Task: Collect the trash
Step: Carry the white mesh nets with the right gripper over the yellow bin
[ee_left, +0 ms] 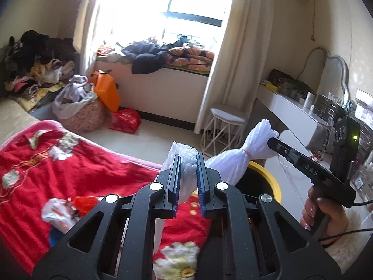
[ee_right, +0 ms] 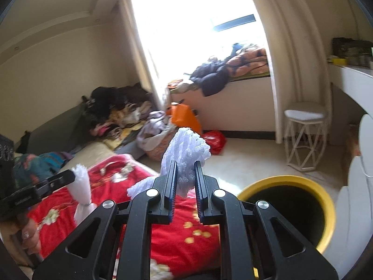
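Observation:
My left gripper [ee_left: 187, 157] is shut on a wad of white foam netting [ee_left: 186, 170] over the red blanket [ee_left: 46, 163]. The right gripper [ee_left: 271, 141], held in a hand, pinches a fanned end of netting tied with a band. In the right wrist view my right gripper [ee_right: 185, 164] is shut on white netting [ee_right: 186, 144]. The left gripper [ee_right: 72, 177] grips a tied tuft at the far left. Whether it is one piece or two, I cannot tell. A black bin with a yellow rim [ee_left: 270, 175] [ee_right: 279, 179] stands open just right of the bed. A crumpled white wrapper [ee_left: 58, 212] lies on the blanket.
A white wire stool [ee_left: 227, 119] [ee_right: 304, 116] stands by the curtain, beside a white dressing table [ee_left: 286, 102]. On the floor are a laundry basket [ee_left: 81, 114], an orange bag [ee_left: 107, 91] and a red bag [ee_left: 126, 119]. Clothes cover the window seat [ee_left: 163, 56].

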### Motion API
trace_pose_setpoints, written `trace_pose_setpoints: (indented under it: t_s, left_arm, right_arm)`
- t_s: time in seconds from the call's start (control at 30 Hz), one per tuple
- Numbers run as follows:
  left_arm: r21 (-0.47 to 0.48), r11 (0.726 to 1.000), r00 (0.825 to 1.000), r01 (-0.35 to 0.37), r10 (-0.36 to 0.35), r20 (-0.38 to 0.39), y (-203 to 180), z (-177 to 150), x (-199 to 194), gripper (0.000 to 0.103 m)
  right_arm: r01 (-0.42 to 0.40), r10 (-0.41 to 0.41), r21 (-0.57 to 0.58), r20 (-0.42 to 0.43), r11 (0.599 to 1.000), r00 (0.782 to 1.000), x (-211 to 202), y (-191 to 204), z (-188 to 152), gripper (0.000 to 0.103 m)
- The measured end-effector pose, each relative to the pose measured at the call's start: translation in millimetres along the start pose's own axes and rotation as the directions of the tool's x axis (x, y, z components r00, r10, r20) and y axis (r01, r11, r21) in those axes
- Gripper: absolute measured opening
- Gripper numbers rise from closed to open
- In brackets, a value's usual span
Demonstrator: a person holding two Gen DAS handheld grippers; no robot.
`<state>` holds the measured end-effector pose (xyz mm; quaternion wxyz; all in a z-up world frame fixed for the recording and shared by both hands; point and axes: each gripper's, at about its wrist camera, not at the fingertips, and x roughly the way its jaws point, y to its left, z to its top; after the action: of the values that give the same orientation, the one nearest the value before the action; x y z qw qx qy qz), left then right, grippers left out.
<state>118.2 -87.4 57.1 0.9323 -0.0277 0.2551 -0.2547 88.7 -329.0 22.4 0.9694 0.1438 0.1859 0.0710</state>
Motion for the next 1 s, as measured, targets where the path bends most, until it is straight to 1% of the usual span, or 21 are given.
trace_pose_setpoints:
  t_s: [0.2,0.37,0.47,0.57,0.87,1.0]
  left_arm:
    - [0.012,0.999,0.999,0.05,-0.05,-0.02,-30,-5,23,0.009]
    - [0.005,0.996,0.995,0.094,-0.094,-0.039,-50,-8,45,0.009]
    - [0.007,0.993,0.991,0.117,-0.116,-0.061,-63,-10,61,0.009]
    - [0.019,0.992,0.988,0.126,-0.124,-0.091,-77,-14,79,0.009]
    - [-0.003,0.989,0.974,0.15,-0.148,-0.173,-101,-22,130,0.009]
    - [-0.01,0.987,0.967,0.16,-0.159,-0.198,-108,-25,152,0.009]
  right_arm:
    - [0.109,-0.109,0.012,0.022,0.994,0.994,-7,-33,1,0.014]
    - [0.176,-0.177,0.032,0.024,0.984,0.984,-12,-62,-6,0.014]
    - [0.206,-0.207,0.048,0.022,0.977,0.978,-16,-77,-11,0.014]
    - [0.234,-0.235,0.065,0.013,0.97,0.972,-17,-89,-15,0.014]
    - [0.305,-0.303,0.097,-0.032,0.947,0.952,-8,-122,-26,0.014]
    - [0.341,-0.336,0.101,-0.057,0.935,0.94,-2,-135,-34,0.014]
